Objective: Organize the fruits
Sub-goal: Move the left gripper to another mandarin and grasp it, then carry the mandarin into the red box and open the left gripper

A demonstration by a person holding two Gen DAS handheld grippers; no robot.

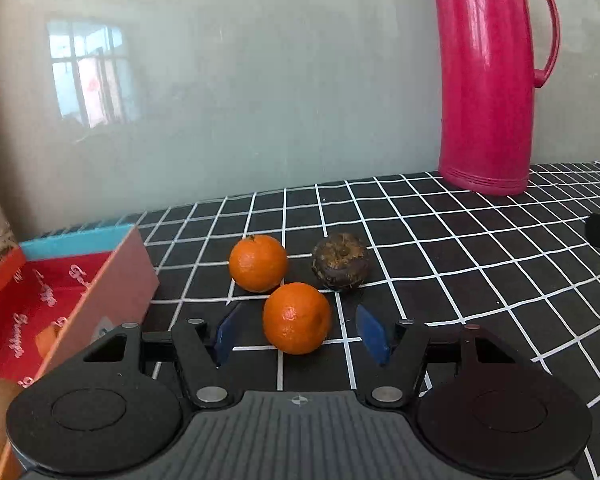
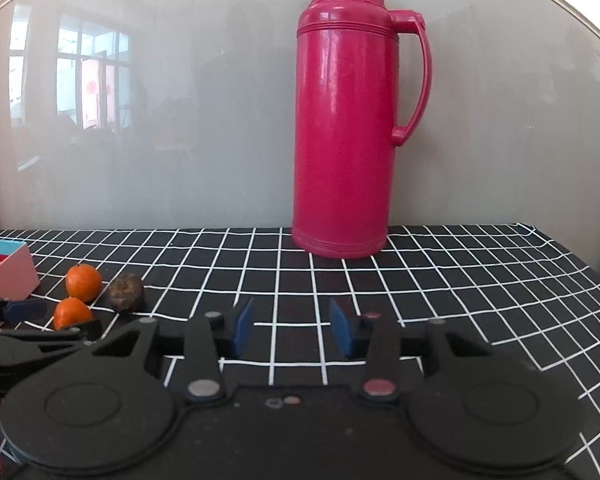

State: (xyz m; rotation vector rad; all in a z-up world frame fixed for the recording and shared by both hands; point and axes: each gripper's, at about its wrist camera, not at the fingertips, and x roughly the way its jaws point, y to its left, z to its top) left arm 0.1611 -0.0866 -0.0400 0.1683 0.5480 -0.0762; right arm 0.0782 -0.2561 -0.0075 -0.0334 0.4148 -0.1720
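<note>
Meanwhile, at far left, a red-lined box (image 1: 48, 300) with a pink wall is standing open on the worktop (image 1: 460, 264), with some fruit, too cropped to name, showing at its near edge. Just right of it, the left gripper (image 1: 298, 332) is bracketing the nearer tangerine (image 1: 297, 318), its jaws standing apart either side of the fruit with a sliver of gap at each blue pad, so the pickup is in hand but the squeeze is not yet made. Next, it seems, the jaws must close on the fruit, then lift it clear of the box wall. Behind it, a second tangerine (image 1: 258, 263) and a dark, shrivelled fruit (image 1: 341, 266) are waiting close by, crowding the approach. Further right, a red thermos (image 2: 342, 120) is standing at the wall, and the right gripper (image 2: 292, 326) is hovering over bare cloth, jaws part-spread, pinching nothing.
</note>
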